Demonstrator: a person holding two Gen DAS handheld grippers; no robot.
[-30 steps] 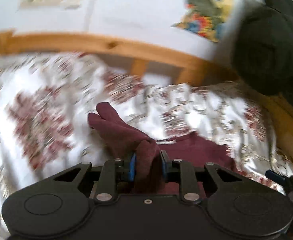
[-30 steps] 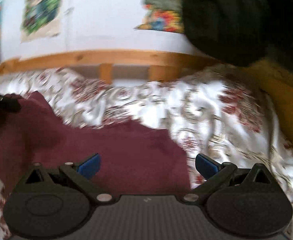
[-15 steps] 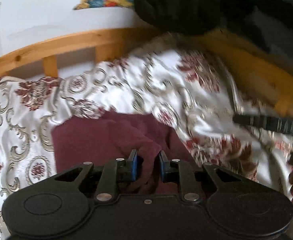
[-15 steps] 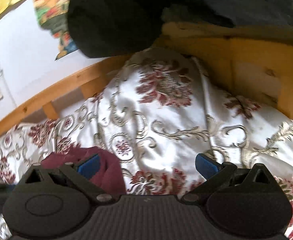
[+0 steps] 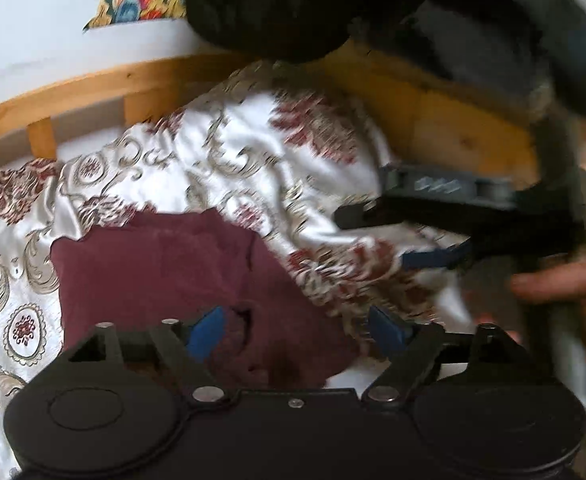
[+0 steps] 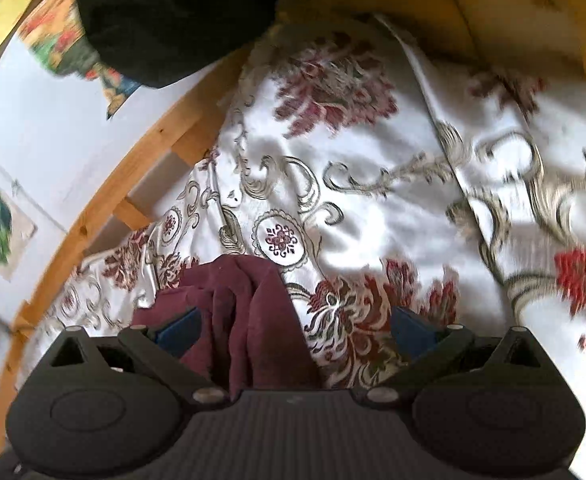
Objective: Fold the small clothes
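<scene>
A small maroon garment (image 5: pixel 161 268) lies folded over on the white floral bedspread (image 5: pixel 221 160). My left gripper (image 5: pixel 297 330) is open just above the garment's near right edge, holding nothing. My right gripper (image 6: pixel 293 326) is open and empty, with a bunched part of the garment (image 6: pixel 245 304) between its left finger and the middle. In the left wrist view the right gripper (image 5: pixel 433 240) hovers to the right over the bedspread, held by a hand (image 5: pixel 565 284).
A wooden bed rail (image 5: pixel 93 88) runs along the far side, with a white wall and colourful pictures behind. A black bundle of fabric (image 5: pixel 269 4) hangs over the wooden headboard (image 5: pixel 453 128) at the right.
My left gripper has opened and let go of the maroon fabric, which now lies folded over. Both grippers have swung to the right; the right one stays open.
</scene>
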